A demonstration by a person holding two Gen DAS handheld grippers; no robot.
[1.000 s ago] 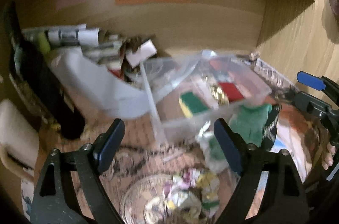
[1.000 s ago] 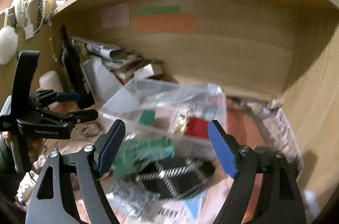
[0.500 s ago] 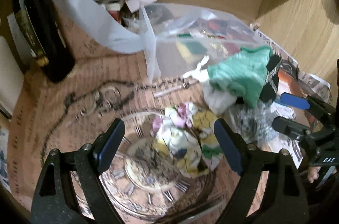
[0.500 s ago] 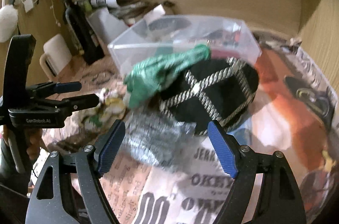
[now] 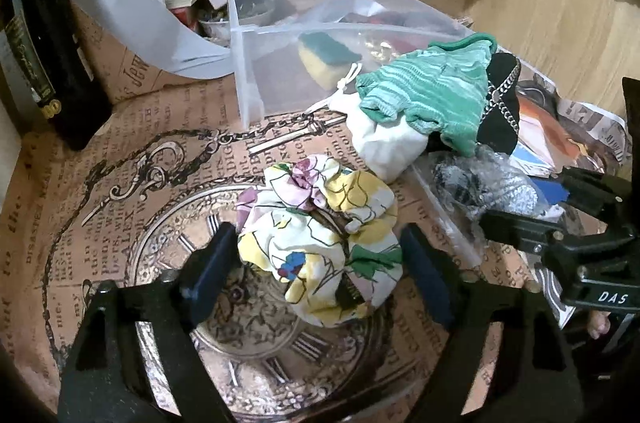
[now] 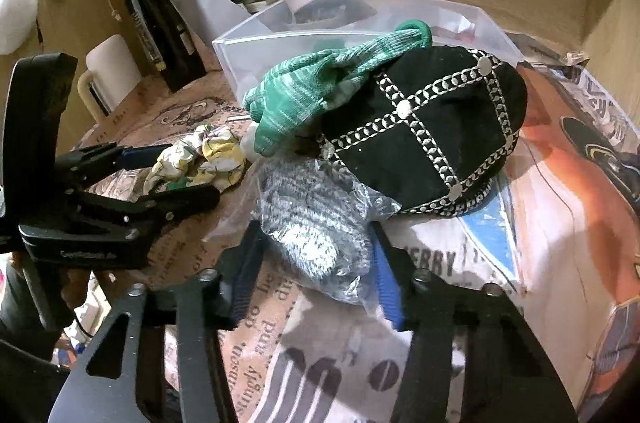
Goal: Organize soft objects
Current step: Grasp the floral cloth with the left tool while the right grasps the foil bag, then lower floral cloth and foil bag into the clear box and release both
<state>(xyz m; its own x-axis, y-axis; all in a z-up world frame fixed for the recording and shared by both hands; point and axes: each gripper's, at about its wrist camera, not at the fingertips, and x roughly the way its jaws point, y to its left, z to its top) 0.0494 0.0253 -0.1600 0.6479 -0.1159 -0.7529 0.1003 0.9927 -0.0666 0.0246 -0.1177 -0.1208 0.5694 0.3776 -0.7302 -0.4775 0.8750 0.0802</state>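
A crumpled floral cloth [image 5: 320,247] is bracketed by the open fingers of the left gripper [image 5: 318,267] on a newsprint-covered table [image 5: 120,183]. To its right, a bagged grey knit item [image 6: 320,223] is flanked by the right gripper [image 6: 316,275], its pads set wide and close to the plastic. Beyond, a green knit glove [image 6: 316,91] is draped over a black cap [image 6: 432,135], in front of a clear plastic bin [image 5: 280,63].

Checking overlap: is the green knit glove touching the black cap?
Touching. Right wrist view shows the green knit glove draped on the black cap, no gap.
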